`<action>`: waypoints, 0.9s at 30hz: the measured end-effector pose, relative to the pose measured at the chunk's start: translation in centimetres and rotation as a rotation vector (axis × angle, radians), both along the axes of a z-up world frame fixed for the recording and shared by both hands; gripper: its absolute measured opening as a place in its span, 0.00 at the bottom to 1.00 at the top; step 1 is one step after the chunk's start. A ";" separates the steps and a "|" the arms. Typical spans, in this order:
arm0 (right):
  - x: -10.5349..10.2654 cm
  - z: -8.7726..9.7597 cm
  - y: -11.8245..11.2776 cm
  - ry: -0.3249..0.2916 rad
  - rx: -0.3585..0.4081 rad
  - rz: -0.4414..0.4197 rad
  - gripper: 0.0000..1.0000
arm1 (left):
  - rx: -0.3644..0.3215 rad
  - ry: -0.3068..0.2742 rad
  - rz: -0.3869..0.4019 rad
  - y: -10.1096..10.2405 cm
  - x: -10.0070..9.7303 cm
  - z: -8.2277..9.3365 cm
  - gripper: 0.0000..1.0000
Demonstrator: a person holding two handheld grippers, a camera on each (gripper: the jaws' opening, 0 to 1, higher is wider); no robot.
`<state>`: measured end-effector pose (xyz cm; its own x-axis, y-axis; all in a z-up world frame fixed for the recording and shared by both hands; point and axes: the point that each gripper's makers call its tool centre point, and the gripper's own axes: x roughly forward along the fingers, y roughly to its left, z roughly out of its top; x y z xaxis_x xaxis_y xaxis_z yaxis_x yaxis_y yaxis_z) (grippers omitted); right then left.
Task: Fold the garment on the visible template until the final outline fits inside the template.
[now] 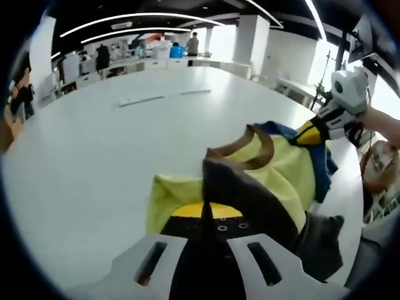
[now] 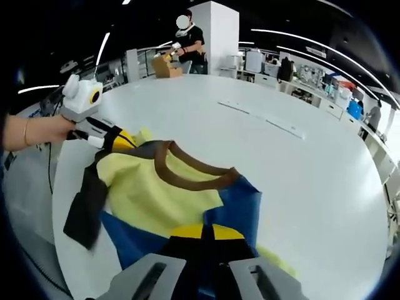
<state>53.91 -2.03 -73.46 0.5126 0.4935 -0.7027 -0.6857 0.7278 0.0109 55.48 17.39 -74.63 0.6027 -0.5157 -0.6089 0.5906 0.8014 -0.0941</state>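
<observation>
Across the big white table [image 2: 312,187] the garment [image 2: 169,194] is spread out and lifted at two ends, a yellow shirt with a brown collar [image 2: 187,172], blue panels and a dark sleeve [image 2: 84,209] drooping toward the table's near edge. In the right gripper view the blue part of the cloth runs straight down into the right gripper [image 2: 201,250], whose jaws are pressed together on the fabric just under a yellow patch. Off to the left there, the left gripper [image 2: 106,139] has the yellow shoulder pinched at its tip, a hand [image 2: 44,131] with a bracelet wrapped round its handle. Switch to the left gripper view and the left gripper [image 1: 205,247] shows its jaws closed tight on the dark and yellow cloth, the garment [image 1: 275,169] stretching away to the right gripper [image 1: 315,128], which grips the blue and yellow corner. On the far table lie thin pale strips [image 1: 164,95]; I can't tell what they are.
</observation>
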 end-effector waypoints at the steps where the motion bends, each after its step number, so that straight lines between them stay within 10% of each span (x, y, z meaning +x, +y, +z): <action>1: 0.0 0.0 0.0 0.001 0.002 0.001 0.00 | 0.004 -0.005 -0.003 0.0 0.0 0.0 0.00; 27: 0.4 5.6 -3.2 -0.161 -0.061 -0.018 0.00 | -0.010 -0.182 -0.024 -0.1 0.5 8.3 0.00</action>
<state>54.29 -5.18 -67.82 0.6293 0.4416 -0.6395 -0.6616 0.7362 -0.1427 55.95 17.26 -66.30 0.6900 -0.5363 -0.4861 0.6172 0.7867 0.0083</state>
